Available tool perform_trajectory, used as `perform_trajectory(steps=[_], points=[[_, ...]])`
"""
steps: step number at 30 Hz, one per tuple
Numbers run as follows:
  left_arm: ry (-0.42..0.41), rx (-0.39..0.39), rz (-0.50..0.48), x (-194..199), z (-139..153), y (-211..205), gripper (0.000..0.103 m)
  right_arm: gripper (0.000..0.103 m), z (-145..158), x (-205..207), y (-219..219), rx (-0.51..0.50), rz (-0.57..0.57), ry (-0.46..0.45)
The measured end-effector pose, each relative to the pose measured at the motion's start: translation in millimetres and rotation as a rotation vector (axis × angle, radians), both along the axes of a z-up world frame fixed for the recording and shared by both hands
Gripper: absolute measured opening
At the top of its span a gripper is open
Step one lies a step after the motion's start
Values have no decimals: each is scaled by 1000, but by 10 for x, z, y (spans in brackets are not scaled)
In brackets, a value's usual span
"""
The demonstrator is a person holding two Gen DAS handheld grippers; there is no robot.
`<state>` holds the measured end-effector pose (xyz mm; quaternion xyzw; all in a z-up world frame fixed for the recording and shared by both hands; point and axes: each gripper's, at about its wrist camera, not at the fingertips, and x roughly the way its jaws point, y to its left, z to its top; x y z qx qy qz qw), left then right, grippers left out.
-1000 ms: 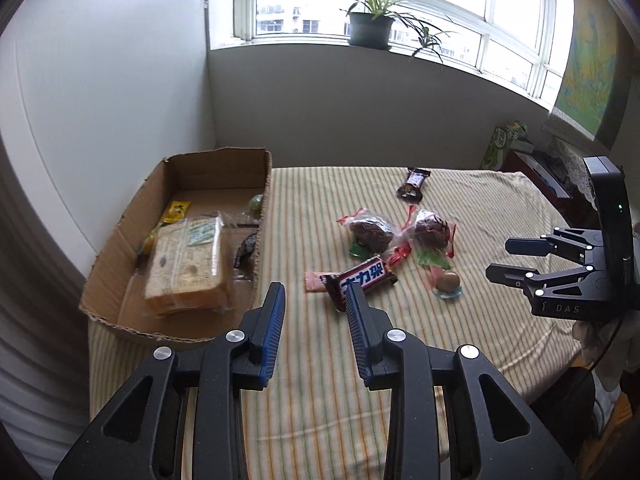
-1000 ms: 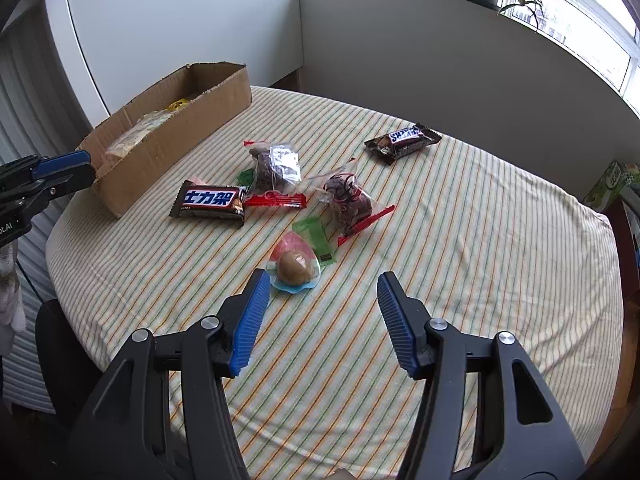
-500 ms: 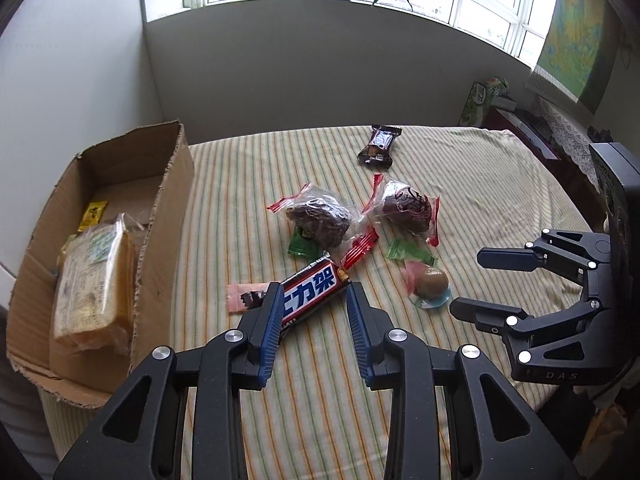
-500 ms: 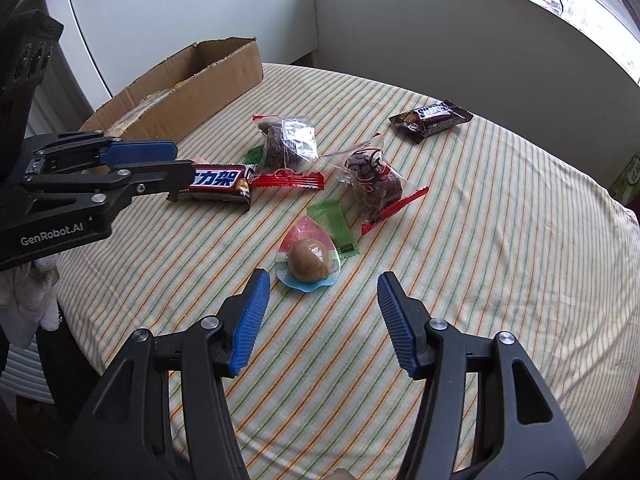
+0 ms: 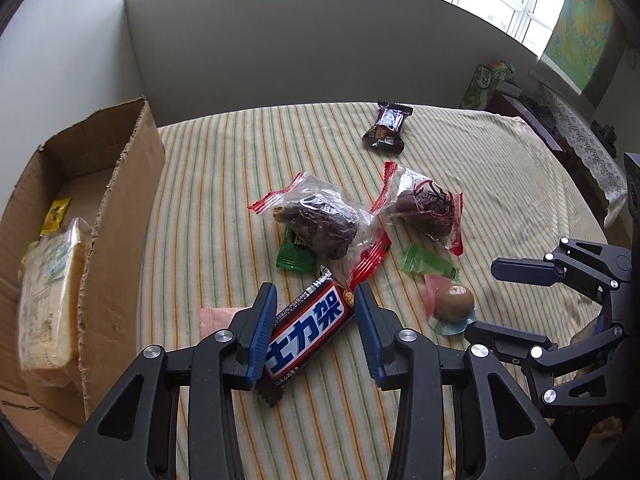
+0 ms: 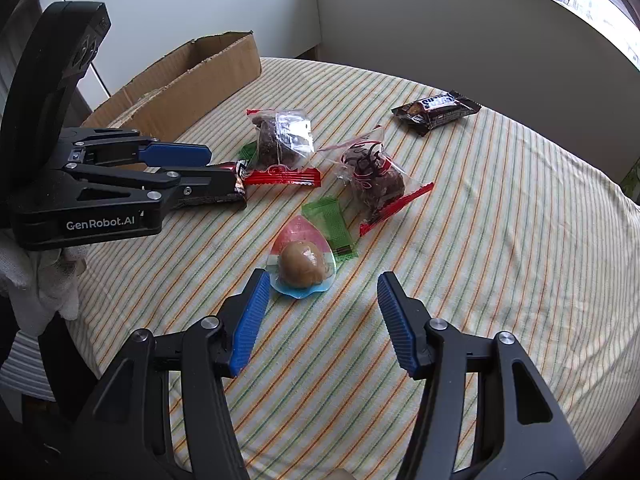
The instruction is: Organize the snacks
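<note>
Our left gripper (image 5: 314,330) is opening its jaws around the chocolate bar (image 5: 308,330), which lies flat on the striped cloth (image 5: 480,168) between the blue pads; the left pad (image 5: 262,330) looks to be touching it, the right stands clear. Our right gripper (image 6: 318,322) hangs with jaws apart and nothing in them, the wrapped egg (image 6: 301,267) just ahead of its left fingertip. The box (image 5: 120,216) sits left of our left jaws.

Worktop cloth (image 5: 480,168) — woven striped fabric, matt, lightly wrinkled. Box (image 5: 120,216) — raw corrugated cardboard, rough torn edges. Chocolate bar (image 5: 308,332) — glossy printed foil wrapper. Date packets (image 5: 320,220) — clear crinkled plastic film. Gripper fingers (image 6: 248,320) — matt black plastic, ribbed blue pads, bright metal pins.
</note>
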<state>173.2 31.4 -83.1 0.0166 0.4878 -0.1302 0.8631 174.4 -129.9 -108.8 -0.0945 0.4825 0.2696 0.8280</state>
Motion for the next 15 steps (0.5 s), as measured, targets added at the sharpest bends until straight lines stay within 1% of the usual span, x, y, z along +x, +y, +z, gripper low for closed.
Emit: perform_trajectory(steps=[3, 7, 10, 13, 15], points=[[11, 8, -8, -58, -24, 34, 39, 58, -26, 22, -14, 1, -4, 2], [4, 20, -16, -143, -23, 27, 39, 58, -47, 52, 23, 3, -3, 7], [-6, 50, -20, -181, -36, 4, 39, 58, -65, 63, 82, -16, 1, 1], [-7, 80, -7, -178, -90, 11, 39, 58, -90, 71, 130, -23, 11, 5], [6, 81, 5, -164, -148, 44, 39, 58, -109, 70, 153, -29, 9, 4]])
